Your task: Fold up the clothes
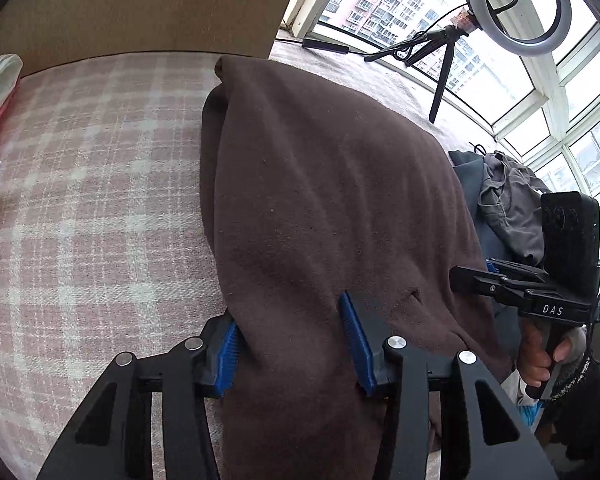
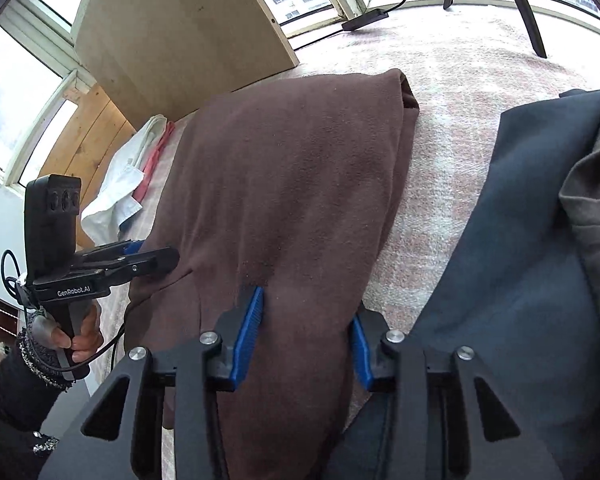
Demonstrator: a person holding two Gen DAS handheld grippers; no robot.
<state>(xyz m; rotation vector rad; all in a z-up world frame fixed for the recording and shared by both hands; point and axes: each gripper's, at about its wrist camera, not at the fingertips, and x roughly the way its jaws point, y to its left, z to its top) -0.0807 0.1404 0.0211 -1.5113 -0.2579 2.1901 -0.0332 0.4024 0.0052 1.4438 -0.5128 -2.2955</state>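
Your left gripper (image 1: 296,344) and right gripper (image 2: 300,340) each stand with fingers spread wide over the near hem of the brown garment (image 1: 320,200), cloth lying between the blue pads and nothing pinched yet; judge it a thick, soft, limp fleece, light but floppy, best taken at the two near corners. It lies lengthwise on the pink checked bed cover (image 1: 100,184), a dark blue garment (image 2: 520,260) with grey clothes (image 2: 596,184) beside it on your right, white and pink folded cloth (image 2: 128,176) on your left. Farther off: a wooden board (image 1: 160,8), tripod (image 1: 440,64), ring light (image 1: 516,4), bay windows (image 1: 380,4).
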